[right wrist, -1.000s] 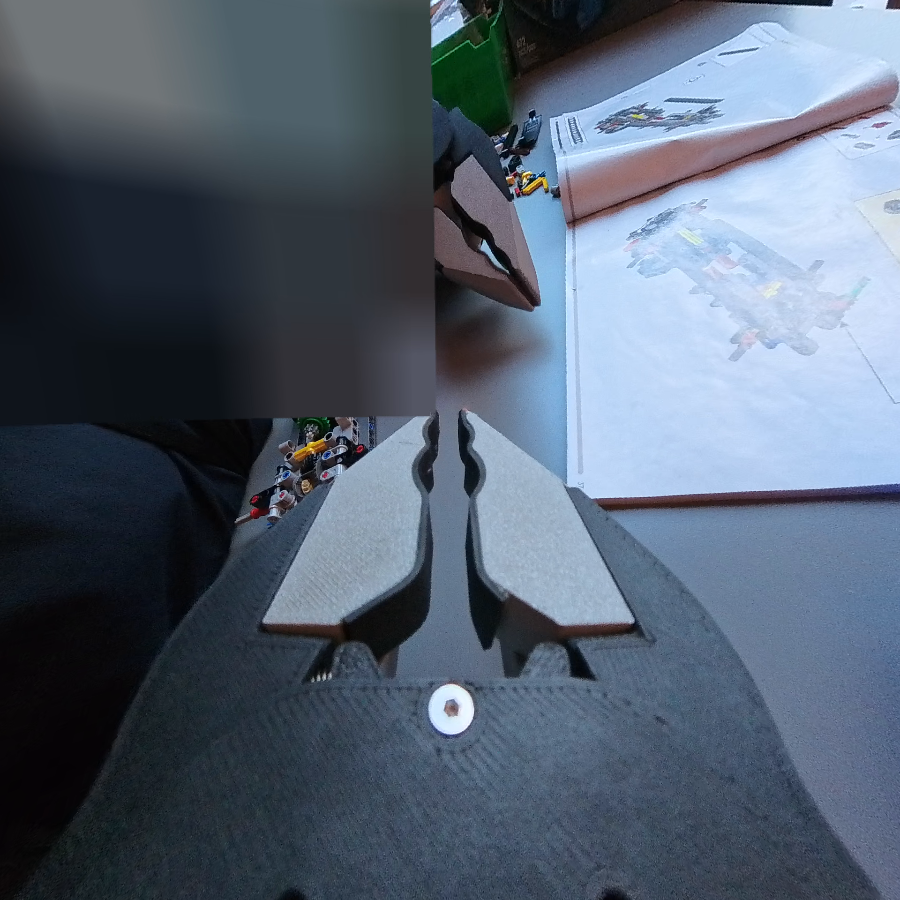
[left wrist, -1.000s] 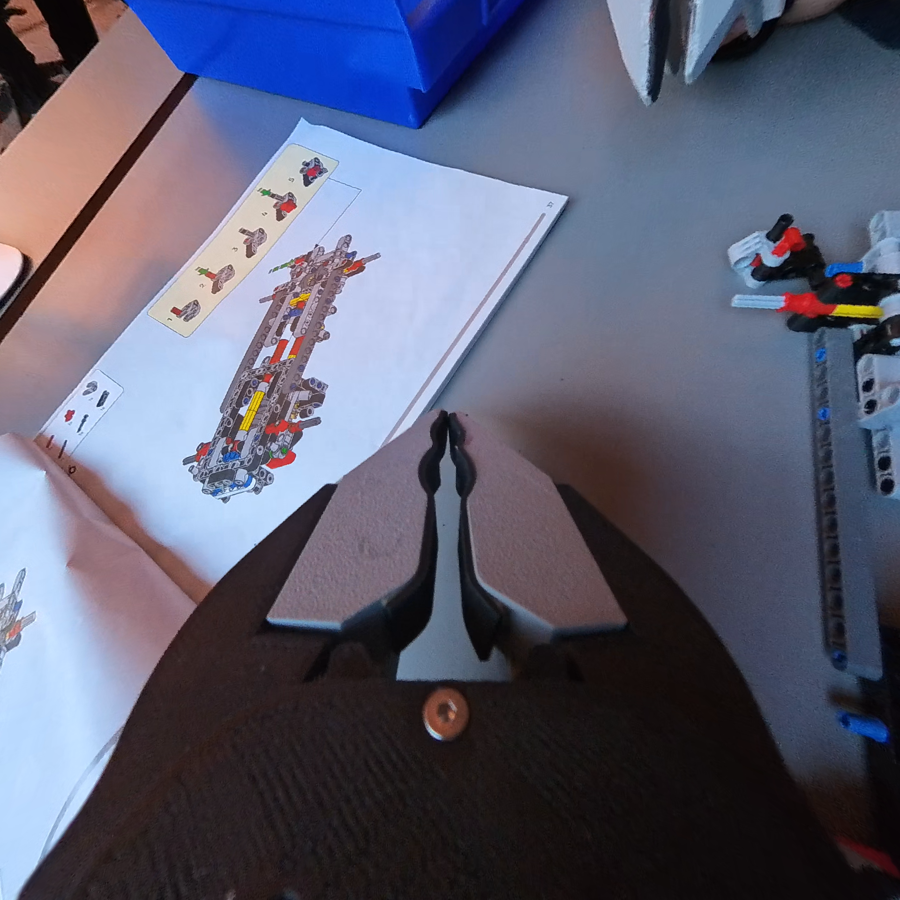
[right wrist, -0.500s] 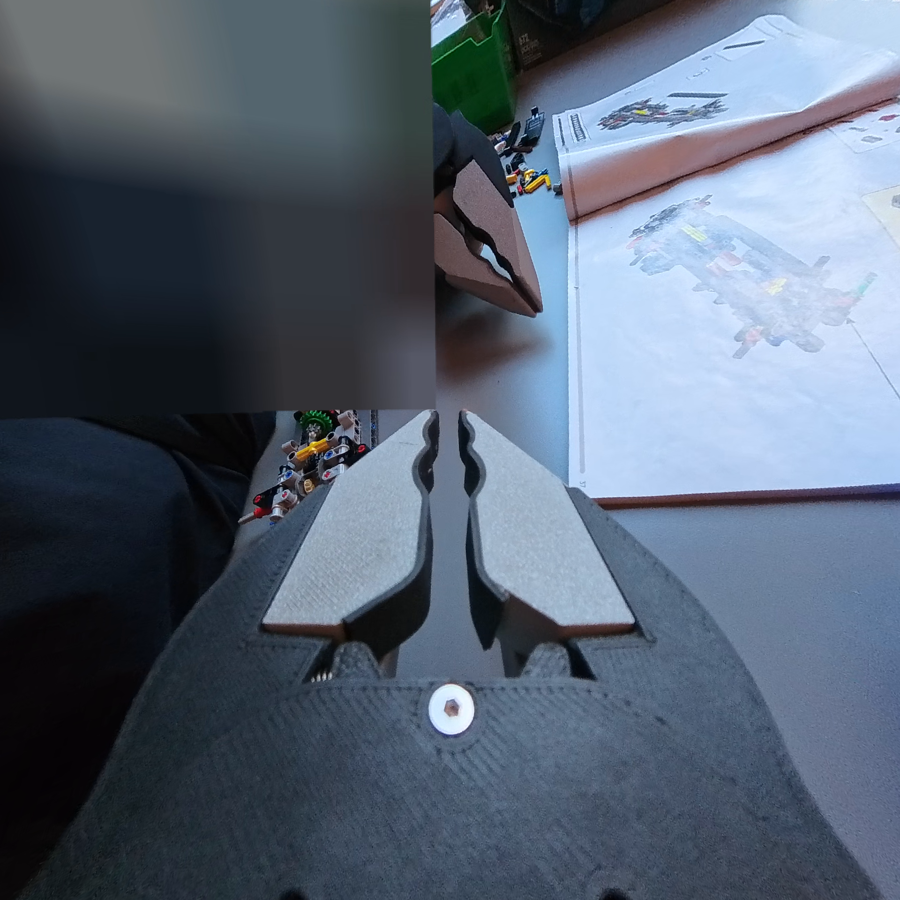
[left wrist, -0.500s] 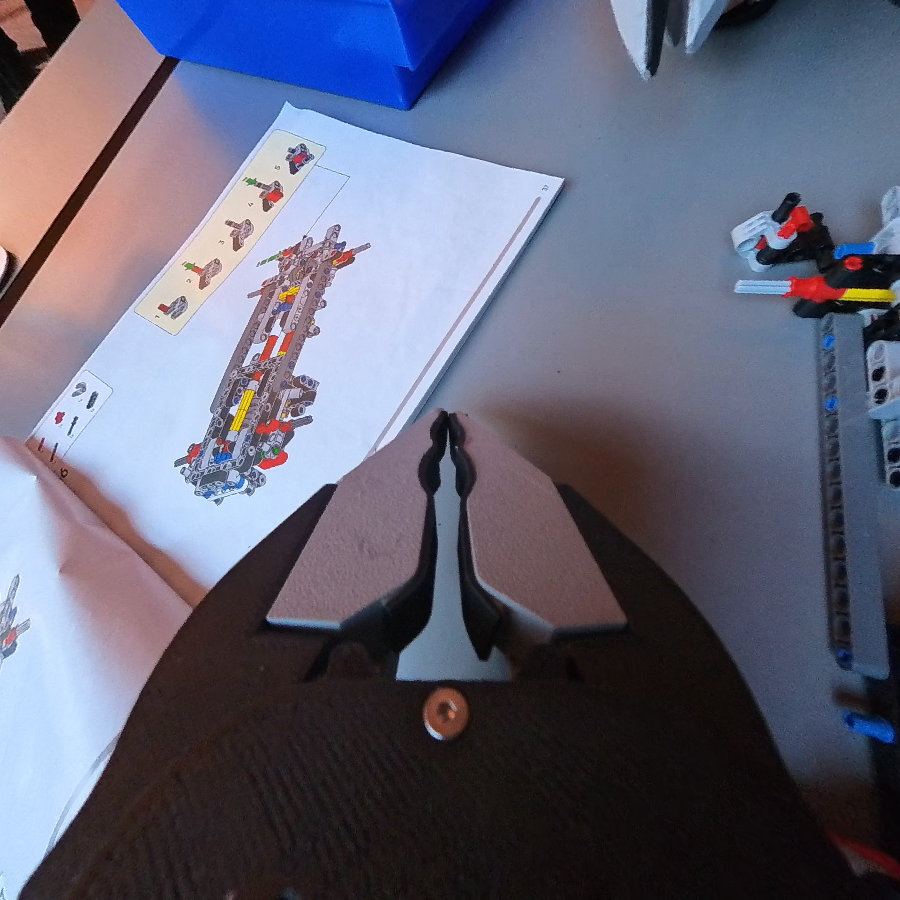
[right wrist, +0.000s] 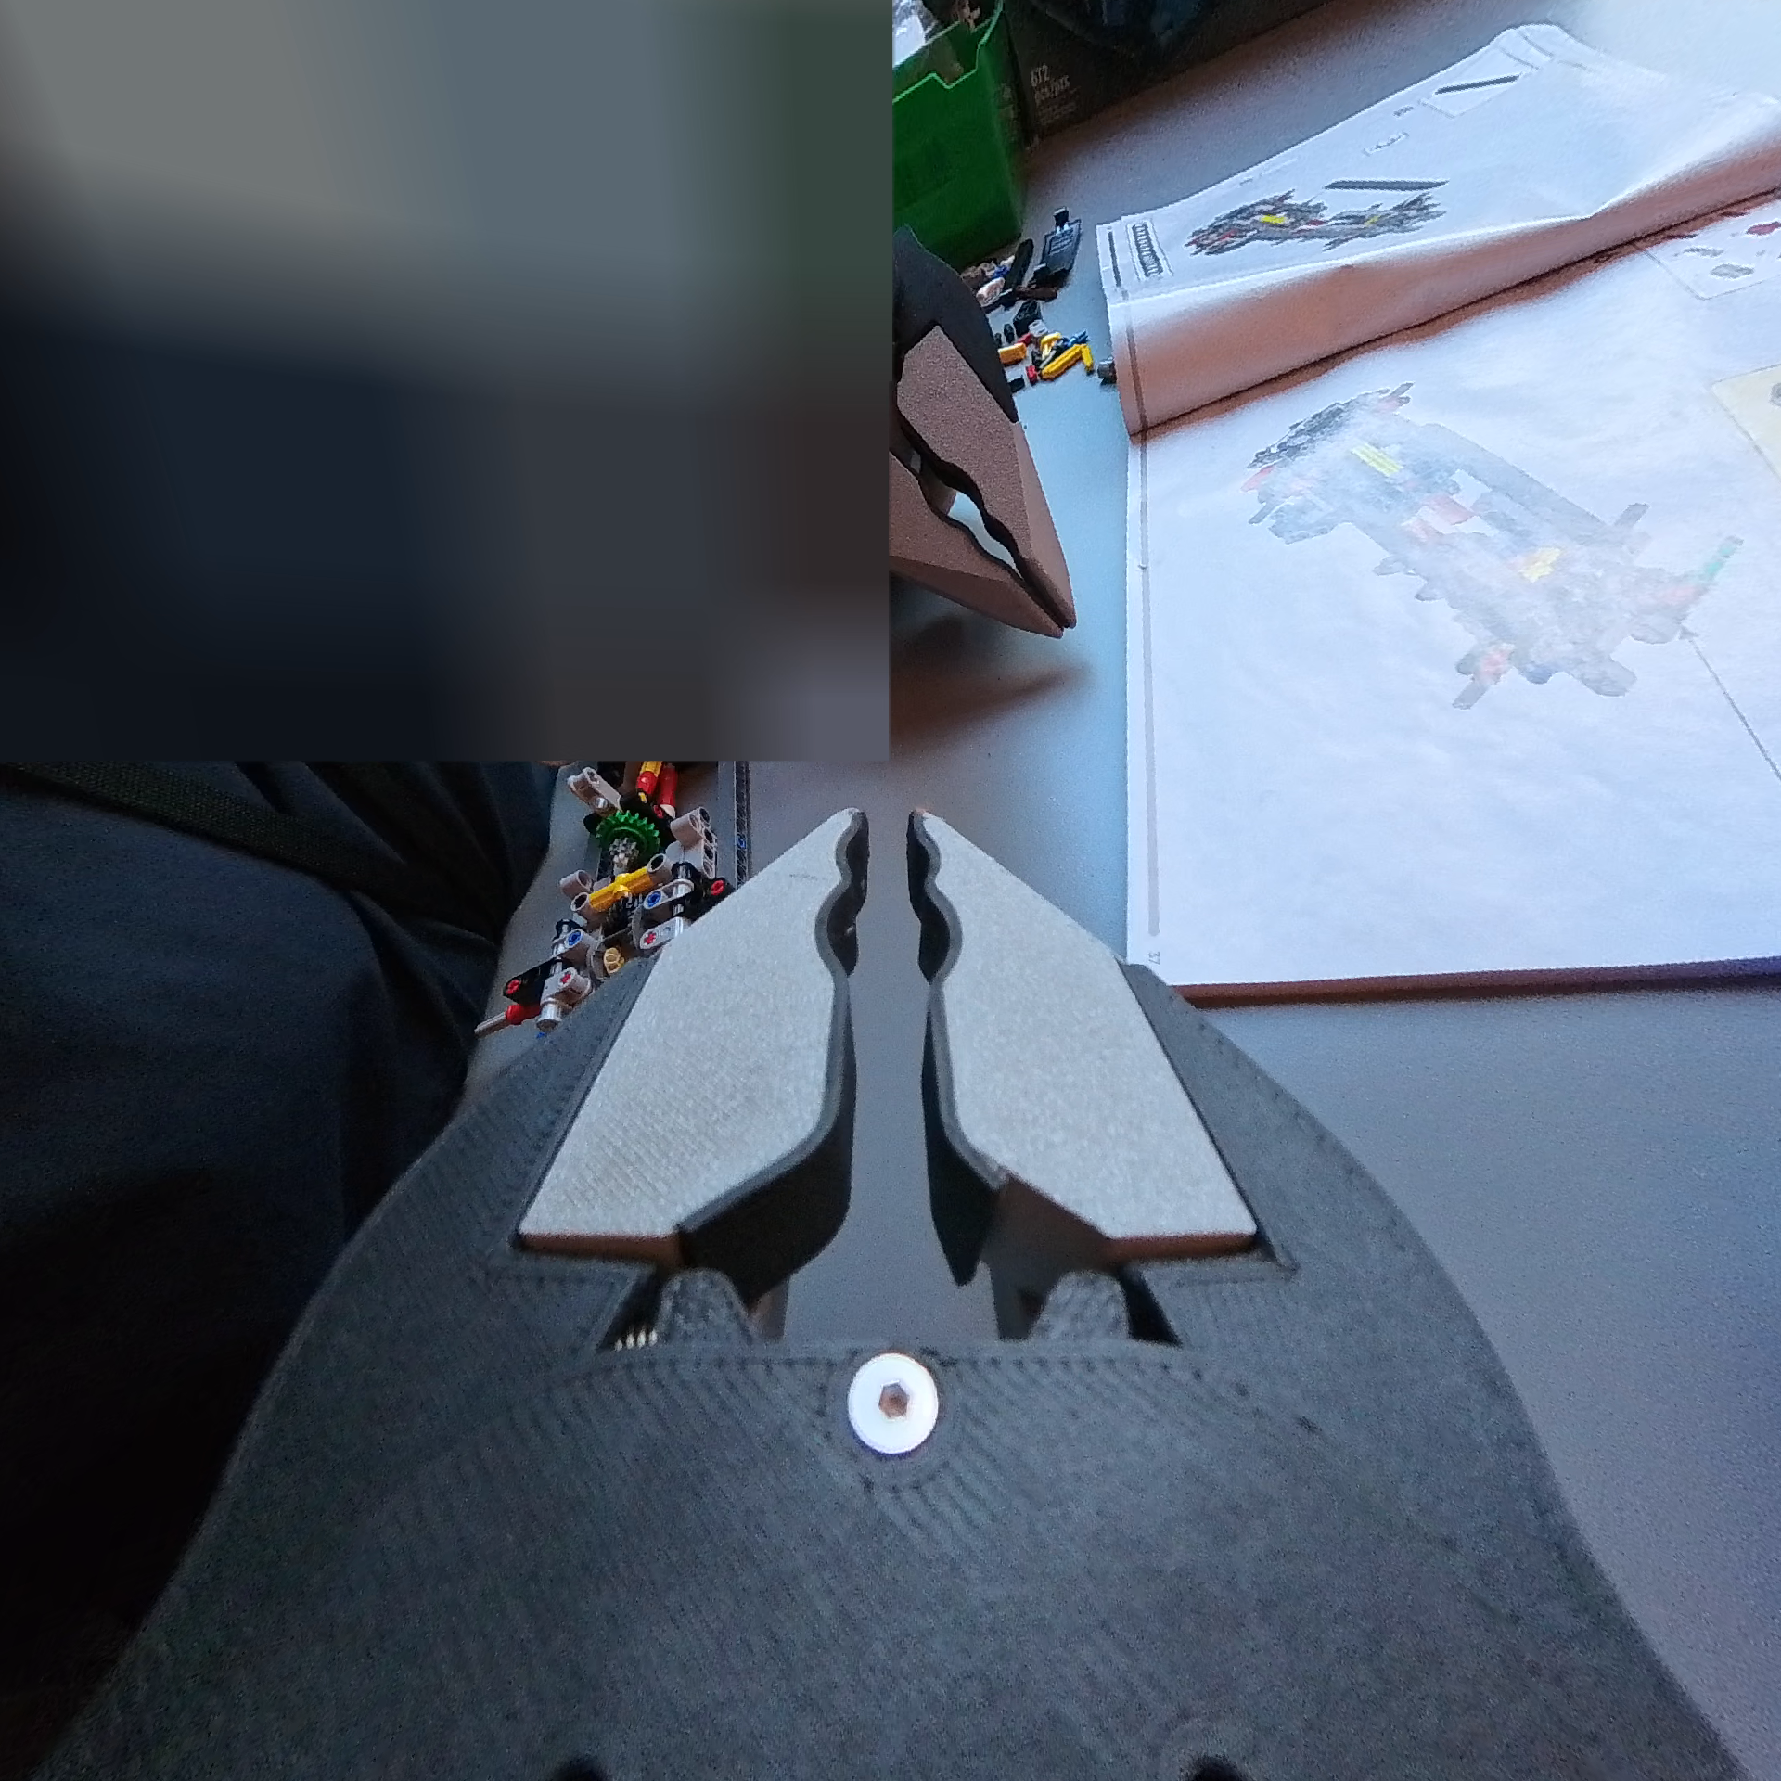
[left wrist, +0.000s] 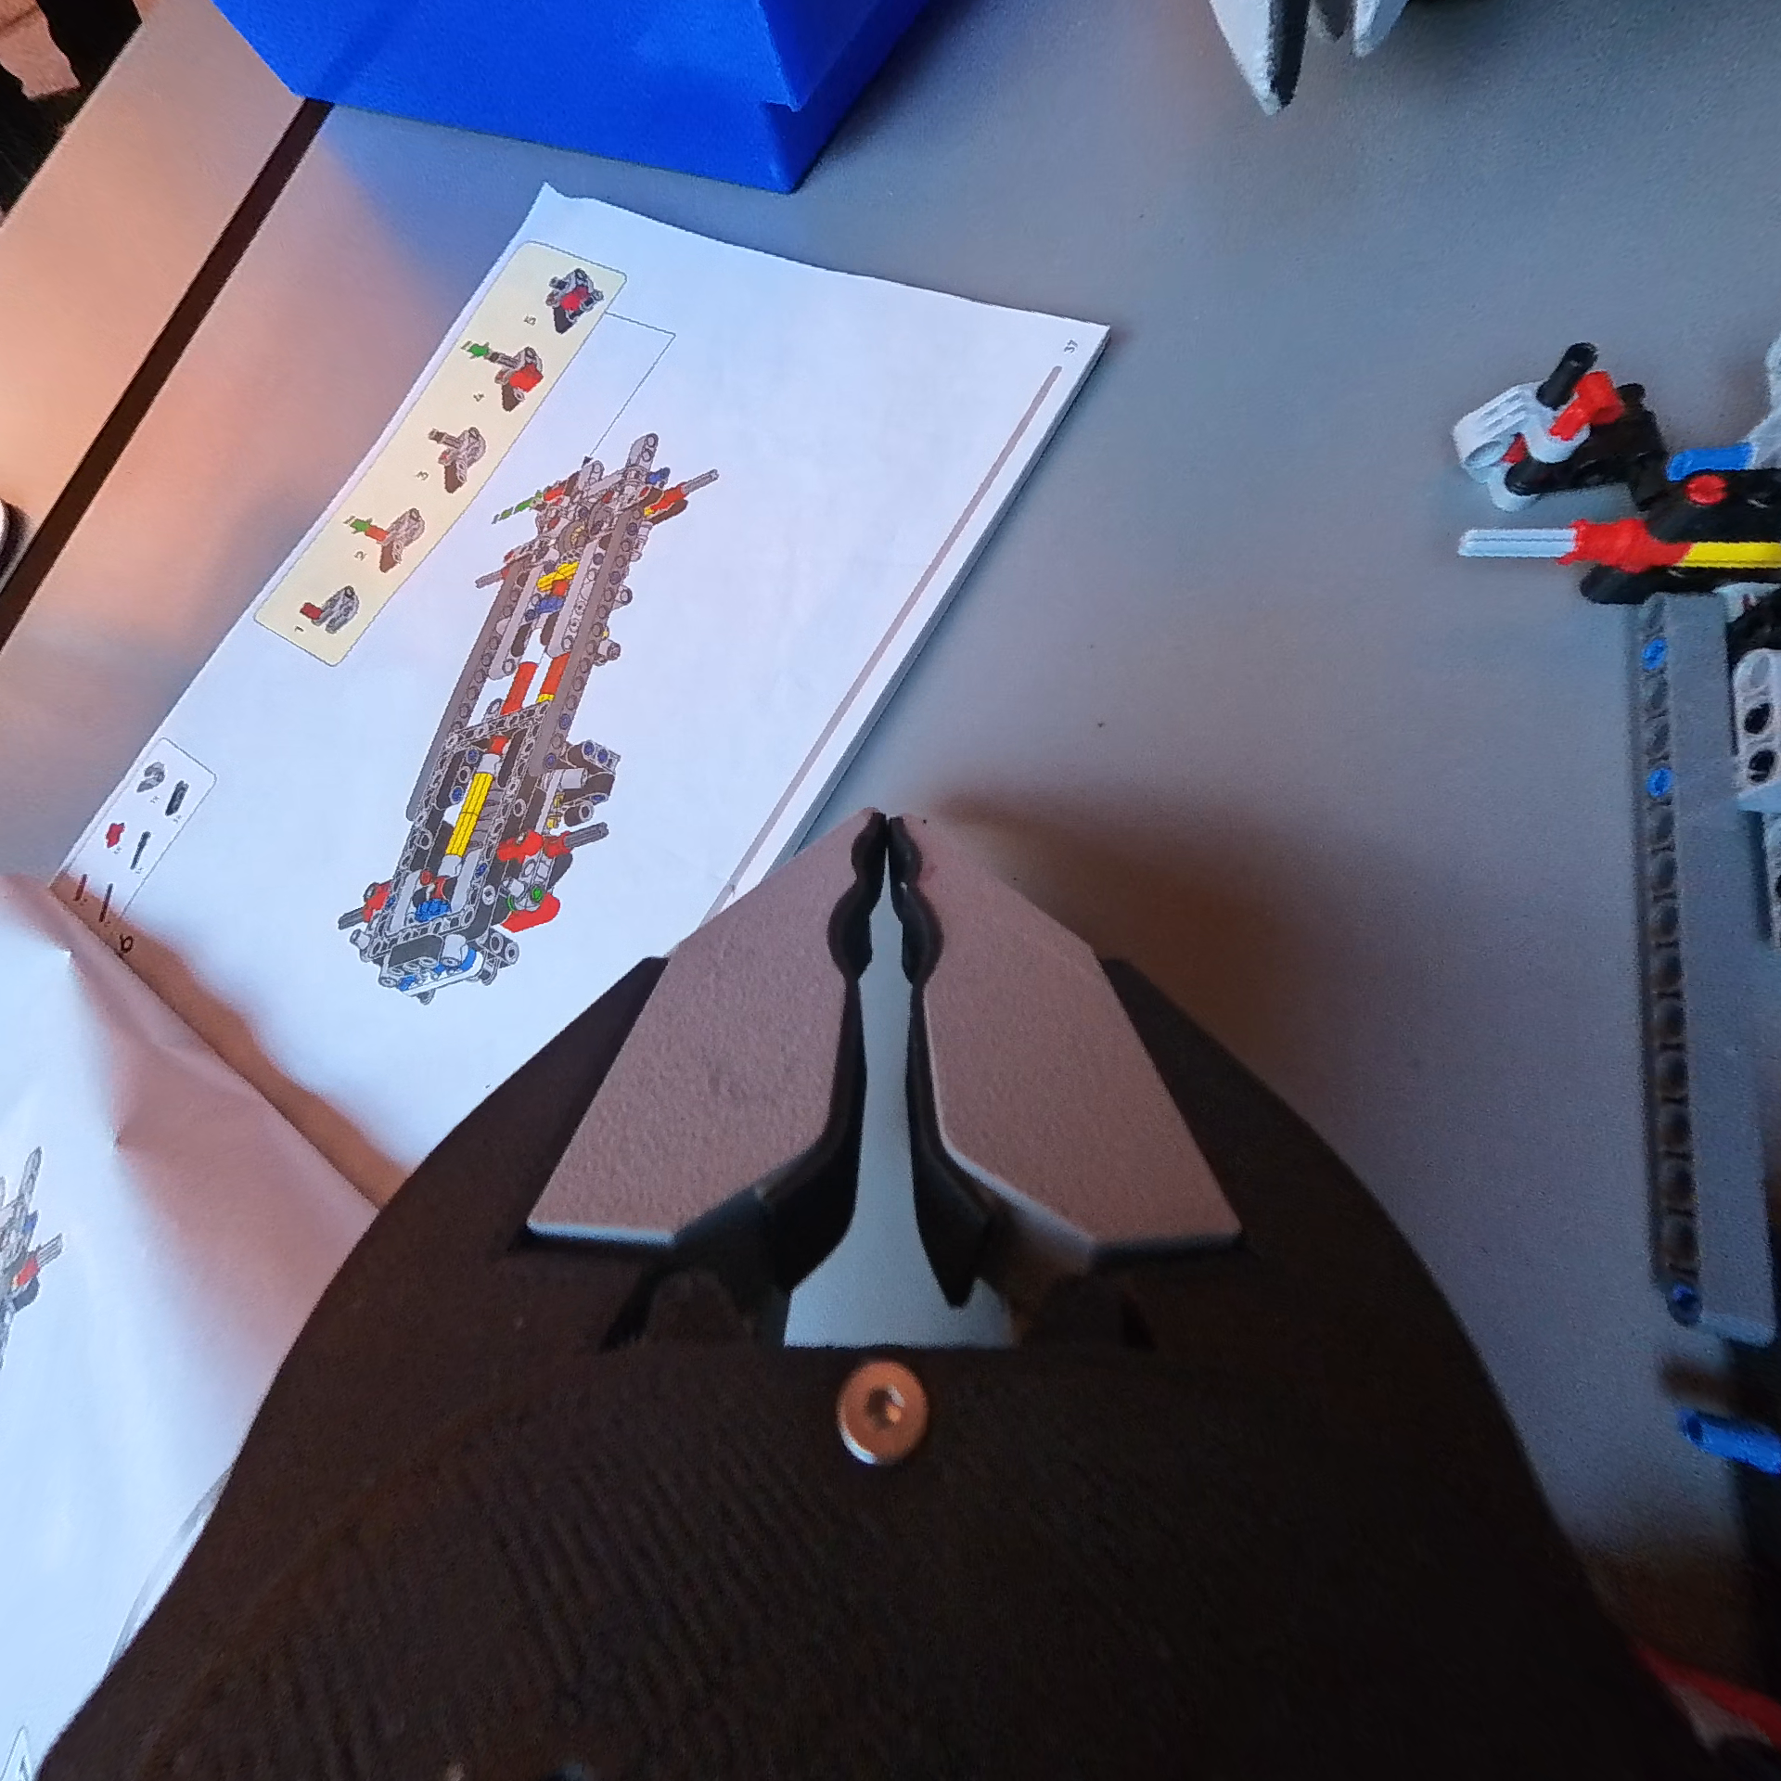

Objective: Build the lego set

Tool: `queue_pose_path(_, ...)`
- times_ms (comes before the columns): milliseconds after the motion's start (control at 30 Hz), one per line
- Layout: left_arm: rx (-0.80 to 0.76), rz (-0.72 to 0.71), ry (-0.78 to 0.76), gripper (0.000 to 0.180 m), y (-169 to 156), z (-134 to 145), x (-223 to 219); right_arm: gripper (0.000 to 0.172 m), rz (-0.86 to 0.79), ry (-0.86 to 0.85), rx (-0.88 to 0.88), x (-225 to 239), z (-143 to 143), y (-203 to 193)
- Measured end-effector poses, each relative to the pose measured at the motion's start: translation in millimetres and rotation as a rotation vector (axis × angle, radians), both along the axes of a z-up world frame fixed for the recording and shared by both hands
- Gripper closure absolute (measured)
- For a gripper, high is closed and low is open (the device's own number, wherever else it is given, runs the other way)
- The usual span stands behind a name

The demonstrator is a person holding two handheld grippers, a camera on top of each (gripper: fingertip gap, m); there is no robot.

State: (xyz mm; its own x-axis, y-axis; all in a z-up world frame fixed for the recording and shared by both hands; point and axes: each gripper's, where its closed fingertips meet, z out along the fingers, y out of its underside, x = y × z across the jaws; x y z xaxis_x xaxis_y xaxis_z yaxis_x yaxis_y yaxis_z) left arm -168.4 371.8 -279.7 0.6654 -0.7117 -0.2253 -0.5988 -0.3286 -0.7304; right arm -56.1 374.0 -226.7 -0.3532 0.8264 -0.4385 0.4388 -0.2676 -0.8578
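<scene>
**Inspector:** State of the fingers?

**Assistant:** The left gripper (left wrist: 887, 827) had its tips closed together with nothing between them. It hung over bare grey table (left wrist: 1253, 675), just beside the near corner of the open instruction booklet (left wrist: 771, 501). The right gripper (right wrist: 887, 819) stood with a narrow gap between its fingertips (right wrist: 838, 831) and nothing in that gap; it gripped nothing.

**Inspector:** Nearest object to each?

**Assistant:** For the left, the booklet edge. To its right, apart from it, lay the brick assembly (left wrist: 1696, 867), a long grey holed beam with red, black, yellow and blue parts at the far end. For the right gripper, the same assembly (right wrist: 636, 896) lay just to the left of its fingers, green gear showing.

**Inspector:** Handling?

**Assistant:** In my judgement it was light, rigid plastic, smooth, and liable to shed pressed-on pieces. The long beam looked the soundest place to grip.

**Inspector:** Surroundings?

**Assistant:** A blue bin (left wrist: 578, 77) beyond the booklet, a green bin (right wrist: 954, 145) farther off, loose small parts (right wrist: 1041, 337) near it. A person's dark clothing (right wrist: 193, 1060) crowded the assembly's left side.
</scene>
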Motion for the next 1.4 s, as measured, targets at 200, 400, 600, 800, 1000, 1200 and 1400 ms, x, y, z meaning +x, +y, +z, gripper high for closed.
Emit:
queue_pose_path(200, -0.001, -0.001, 0.005, 0.180, 0, -1, 0, 0.167, 0.003, -0.001, -0.001, 0, 0, 0)
queue_pose_path(400, -0.001, 0.000, 0.005, 0.180, 0, -1, 0, 0.167, 0.003, -0.002, 0.000, 0, 0, -1)
queue_pose_path(600, -0.002, -0.003, 0.016, 0.180, 0, -2, 0, 0.167, 0.008, -0.007, 0.003, 0, -1, -2)
queue_pose_path(800, -0.004, -0.005, 0.016, 0.180, 0, -2, 1, 0.167, 0.012, -0.006, -0.002, 0, -1, -2)
queue_pose_path(1000, -0.002, -0.006, 0.016, 0.180, 0, -2, 1, 0.163, 0.151, -0.046, 0.018, 9, -7, -27)
queue_pose_path(1200, 0.008, -0.012, 0.037, 0.180, -1, -3, 1, 0.160, 0.248, -0.191, 0.179, 18, -37, -51)
queue_pose_path(1400, 0.013, -0.014, 0.056, 0.180, -2, -5, 2, 0.164, 0.244, -0.231, 0.265, 18, -48, -53)
